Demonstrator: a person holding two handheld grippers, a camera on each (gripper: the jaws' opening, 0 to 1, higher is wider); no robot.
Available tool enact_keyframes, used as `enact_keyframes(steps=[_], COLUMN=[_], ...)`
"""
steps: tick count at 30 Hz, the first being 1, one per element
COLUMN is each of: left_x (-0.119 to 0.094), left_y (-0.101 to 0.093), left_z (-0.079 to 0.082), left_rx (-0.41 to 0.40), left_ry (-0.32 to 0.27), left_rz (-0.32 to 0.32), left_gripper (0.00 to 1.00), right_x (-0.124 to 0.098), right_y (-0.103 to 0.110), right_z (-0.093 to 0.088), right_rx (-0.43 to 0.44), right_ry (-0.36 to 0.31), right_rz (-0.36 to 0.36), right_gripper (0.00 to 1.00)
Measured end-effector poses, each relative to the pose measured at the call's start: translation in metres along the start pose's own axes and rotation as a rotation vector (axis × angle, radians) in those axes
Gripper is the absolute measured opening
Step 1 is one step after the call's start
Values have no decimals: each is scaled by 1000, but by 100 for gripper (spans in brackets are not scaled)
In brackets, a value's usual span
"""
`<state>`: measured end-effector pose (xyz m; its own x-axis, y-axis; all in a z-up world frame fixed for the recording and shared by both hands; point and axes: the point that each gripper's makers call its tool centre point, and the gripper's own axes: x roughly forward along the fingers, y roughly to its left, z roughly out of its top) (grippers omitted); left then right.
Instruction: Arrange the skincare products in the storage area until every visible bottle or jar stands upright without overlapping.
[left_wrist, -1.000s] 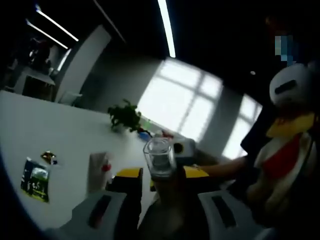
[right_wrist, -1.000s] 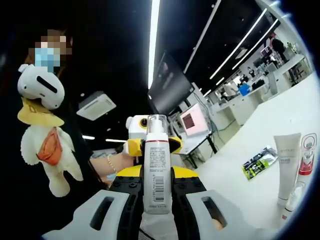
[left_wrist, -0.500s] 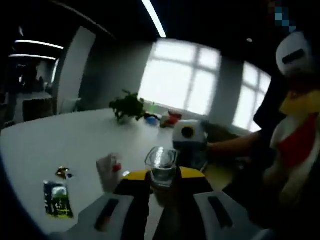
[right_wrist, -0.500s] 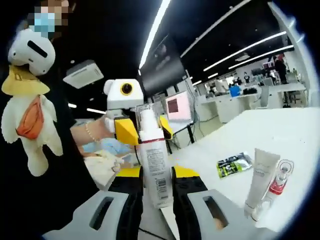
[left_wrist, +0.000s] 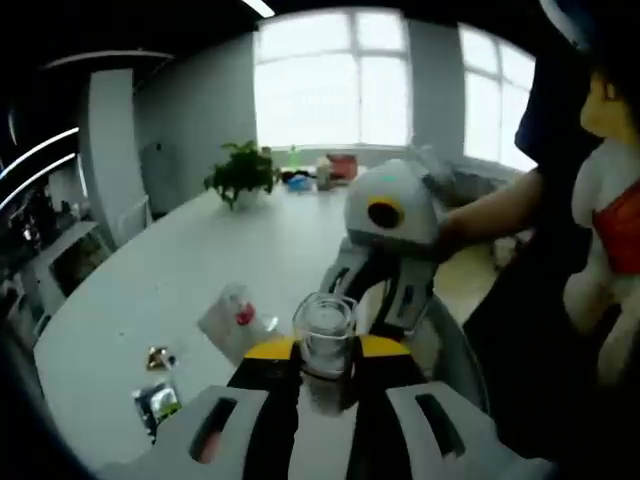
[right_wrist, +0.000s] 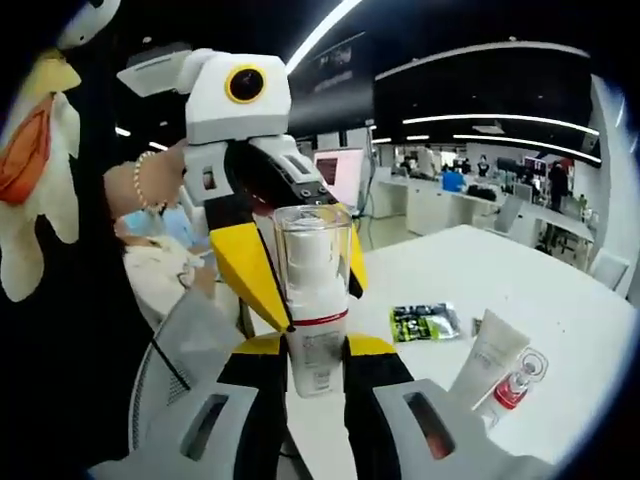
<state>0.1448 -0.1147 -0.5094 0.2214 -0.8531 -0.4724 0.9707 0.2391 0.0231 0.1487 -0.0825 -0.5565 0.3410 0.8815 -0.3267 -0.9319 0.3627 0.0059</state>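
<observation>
The right gripper (right_wrist: 315, 365) clamps a pump bottle (right_wrist: 313, 300) above the table (right_wrist: 560, 330), its clear cap between the left gripper's (right_wrist: 300, 275) yellow jaws. A white tube (right_wrist: 487, 362) and small red-capped bottle (right_wrist: 513, 383) already stand; the bottle seemingly remains unplaced.

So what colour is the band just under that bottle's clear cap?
Red, a thin band on the white pump bottle, below its clear cap; clearest in the right gripper view.

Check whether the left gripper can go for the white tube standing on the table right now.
Probably not. The left gripper is shut on the clear cap of the bottle, which the right gripper also holds. The white tube has open table around it, but both sets of jaws are occupied.
</observation>
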Motion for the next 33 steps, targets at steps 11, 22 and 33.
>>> enact_keyframes(steps=[11,22,33], left_x=[-3,9,22], left_y=[-2,2,8], left_z=[-3,-13,-29], left_rx=[185,218,202], left_ry=[83,150,193], left_rz=[-31,-102,-118], left_gripper=[24,26,23], right_x=[-3,-4,-1], right_y=[2,0,-9], right_z=[-2,-16,-32], right_rx=[-23,-93,-88], right_ry=[4,73,118], right_rz=[44,76,65], right_gripper=[19,19,20])
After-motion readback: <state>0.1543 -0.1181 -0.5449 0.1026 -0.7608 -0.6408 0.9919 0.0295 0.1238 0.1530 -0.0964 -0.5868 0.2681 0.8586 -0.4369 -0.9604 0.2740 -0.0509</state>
